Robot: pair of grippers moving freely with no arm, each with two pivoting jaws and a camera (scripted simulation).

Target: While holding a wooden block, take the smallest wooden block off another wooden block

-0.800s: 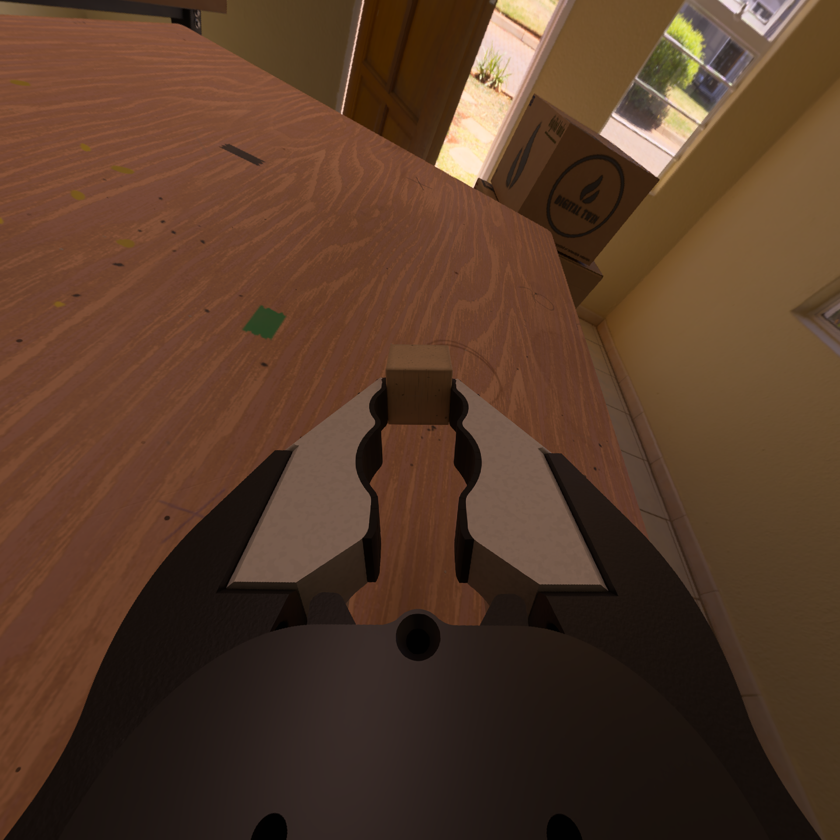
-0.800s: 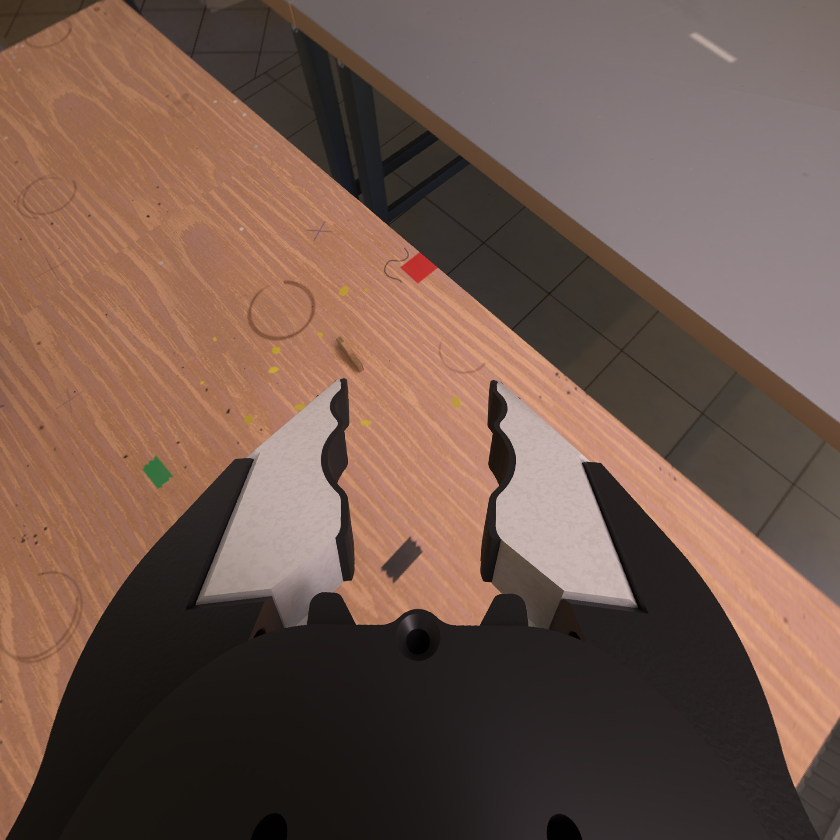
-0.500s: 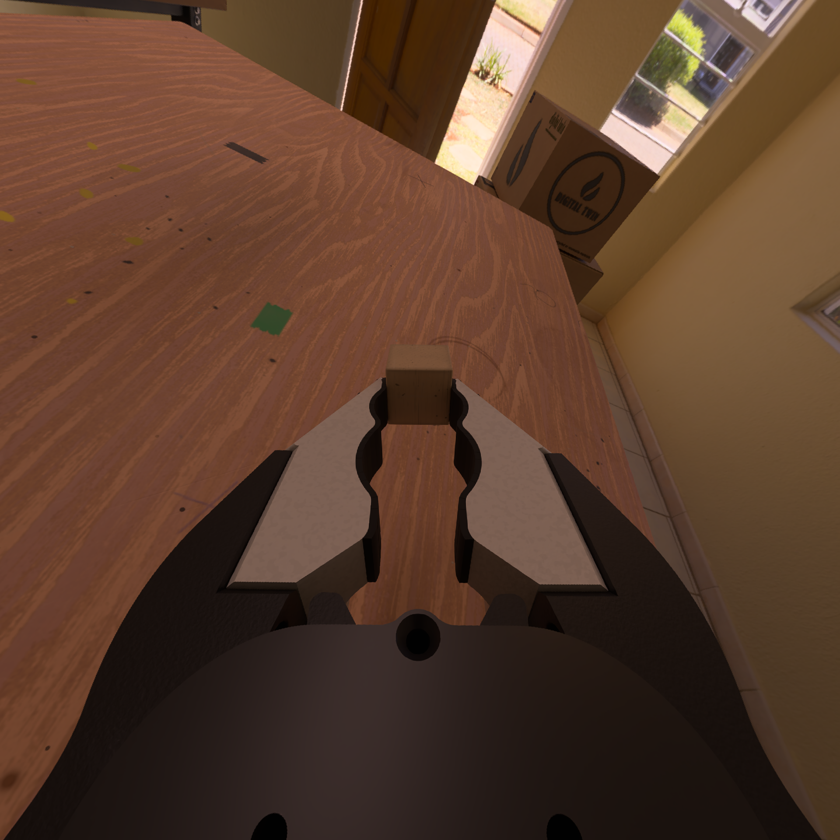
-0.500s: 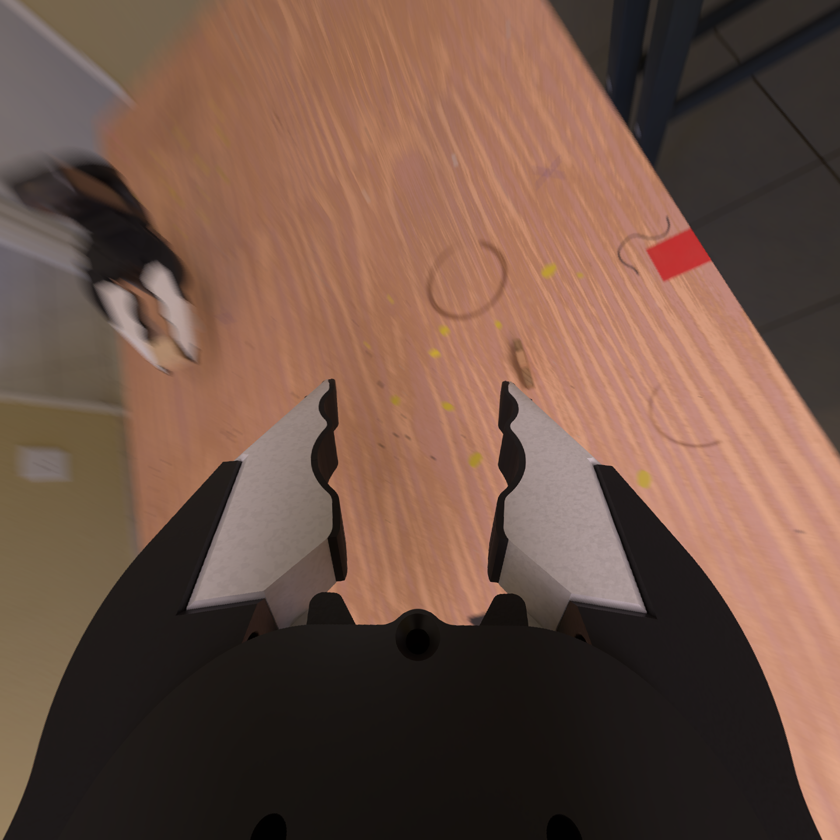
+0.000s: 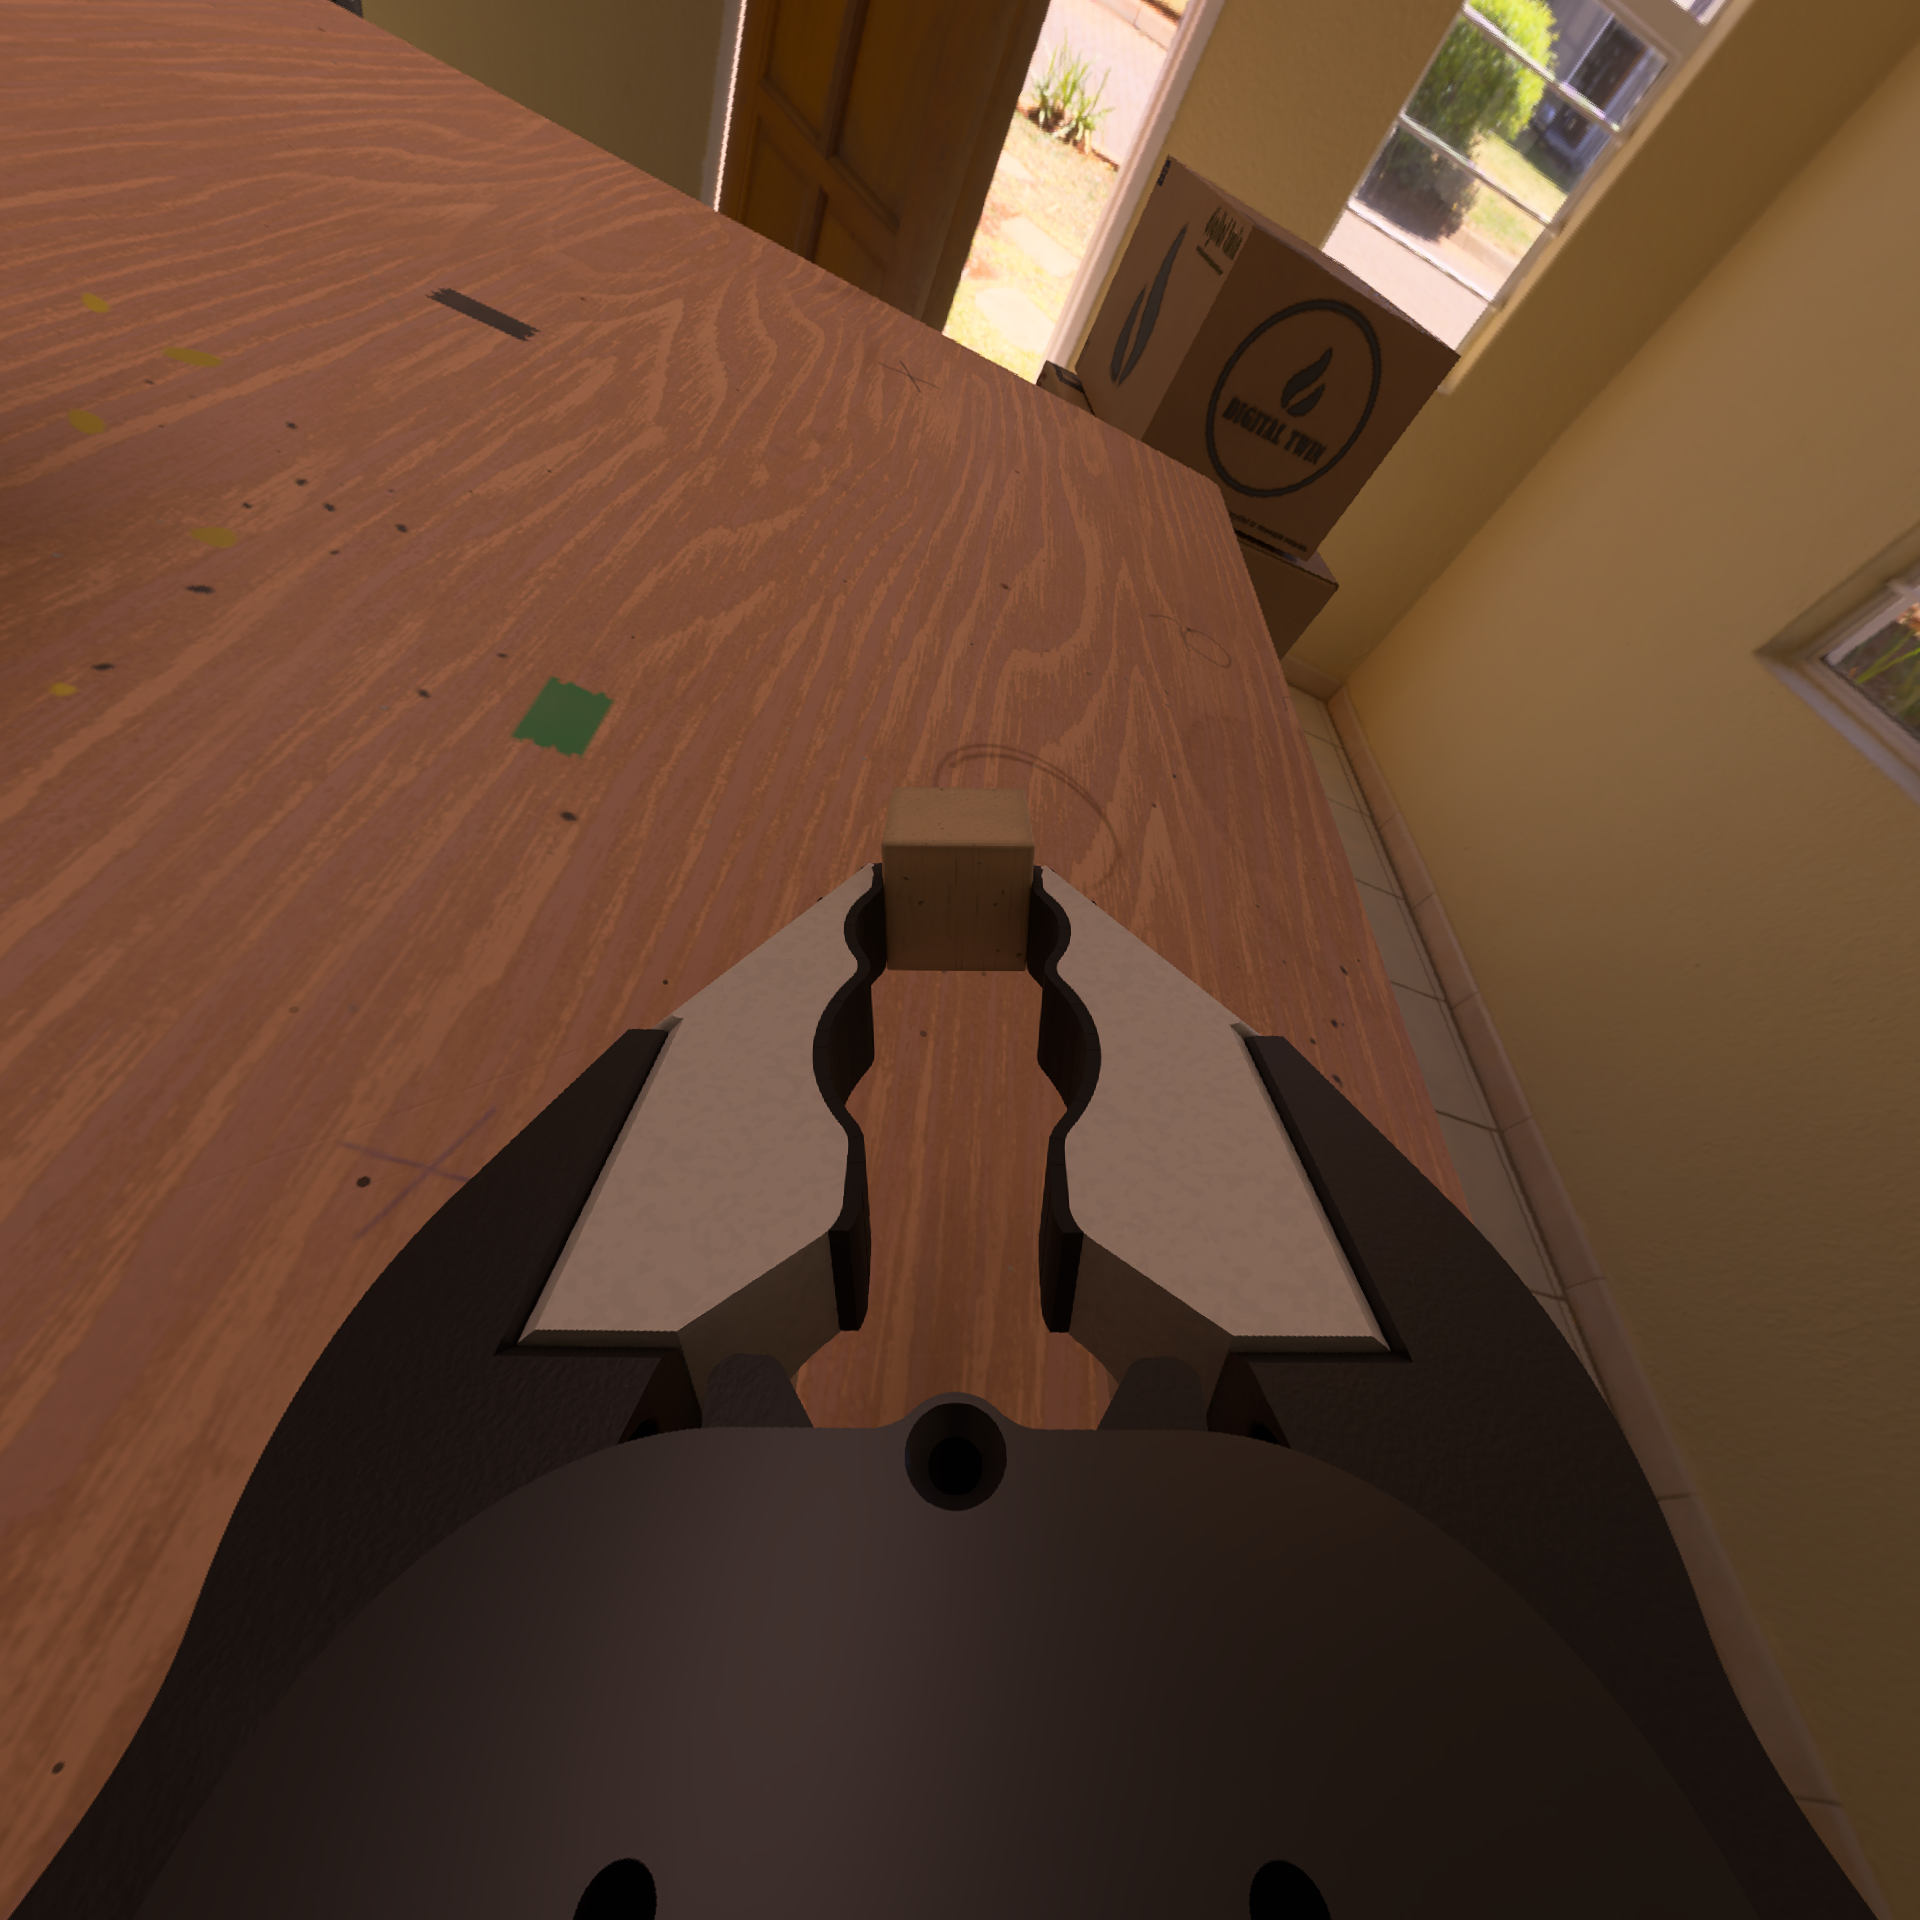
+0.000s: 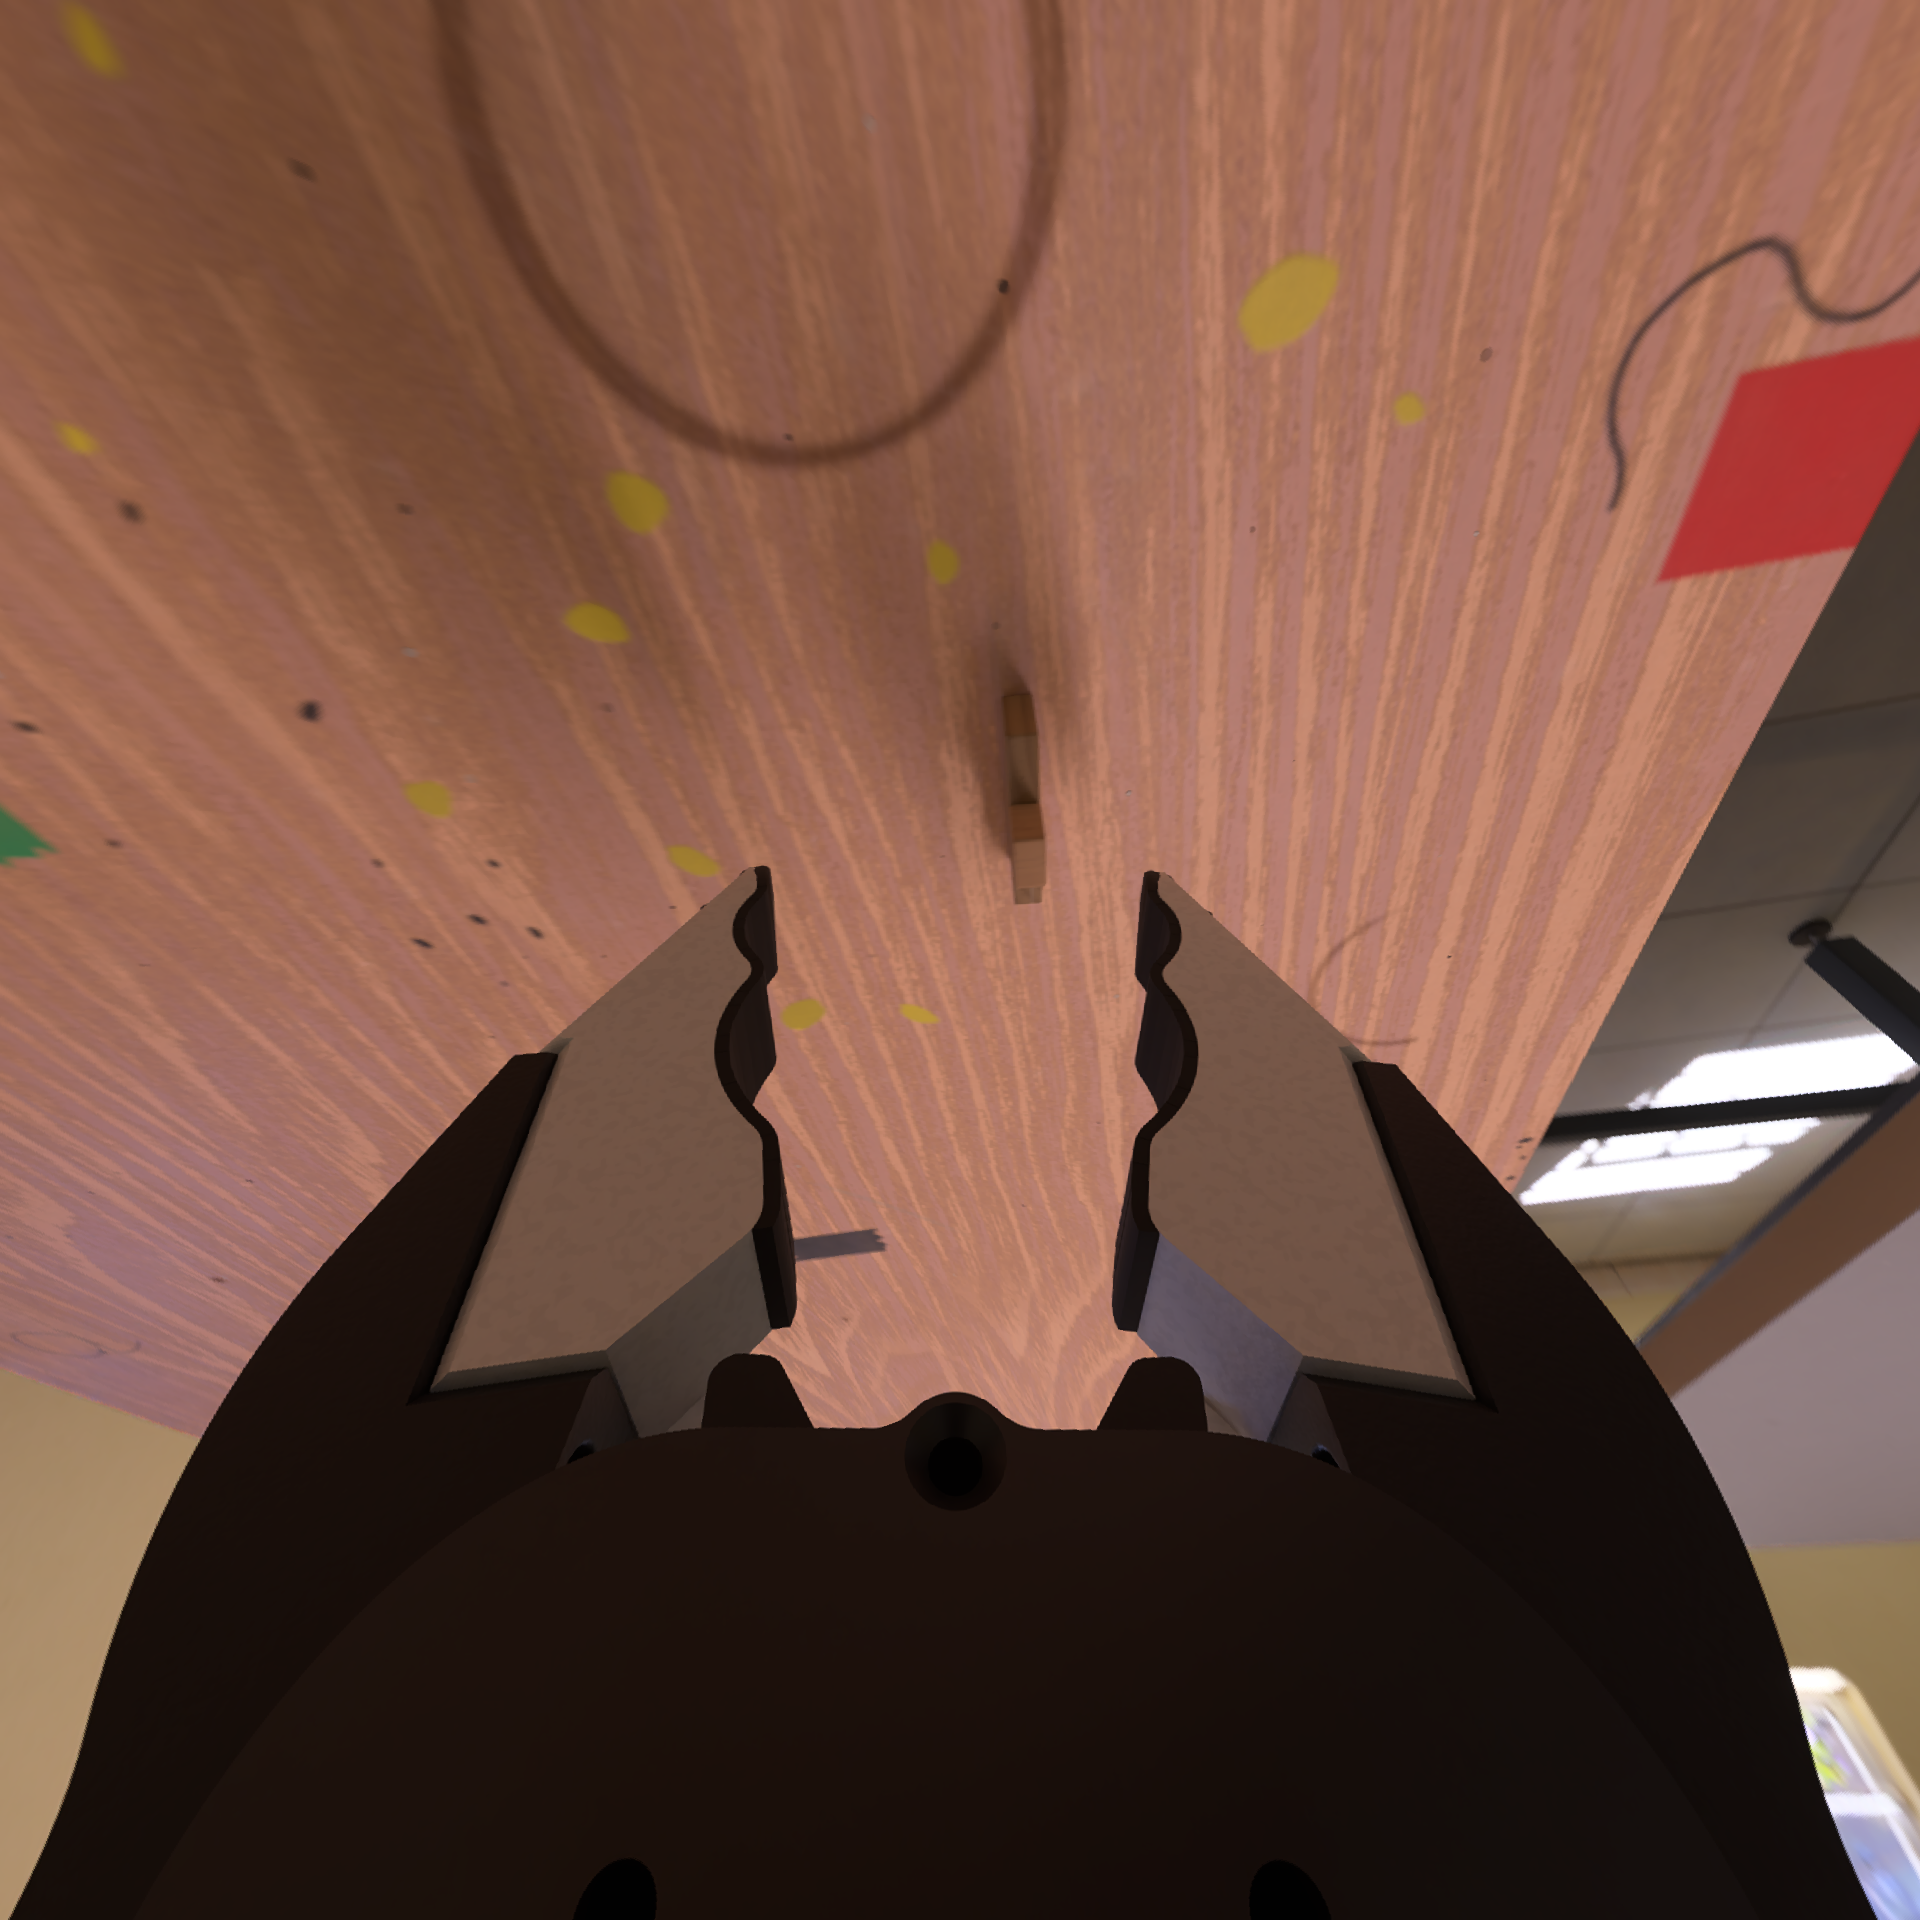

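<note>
My left gripper (image 5: 956, 883) is shut on a pale wooden block (image 5: 956, 899), held between its fingertips above the wooden table (image 5: 520, 520). My right gripper (image 6: 954, 883) is open and empty. Just ahead of its tips, a small stack of wooden blocks (image 6: 1021, 800) stands on the table, seen edge-on in a strongly tilted view. The smallest pale block (image 6: 1027, 878) sits at the near end of the stack, slightly right of the gap's centre and apart from both fingers.
A green patch (image 5: 563, 717) and black mark (image 5: 483, 314) lie on the table left of the held block. The table edge (image 5: 1340, 831) runs at right, with cardboard boxes (image 5: 1262, 405) beyond. In the right wrist view a red patch (image 6: 1808, 468) lies near the table's right edge.
My right gripper has swung and rolled sharply, closing in on the block stack, which now lies just beyond its tips. My left gripper has drifted slightly, still holding its block.
</note>
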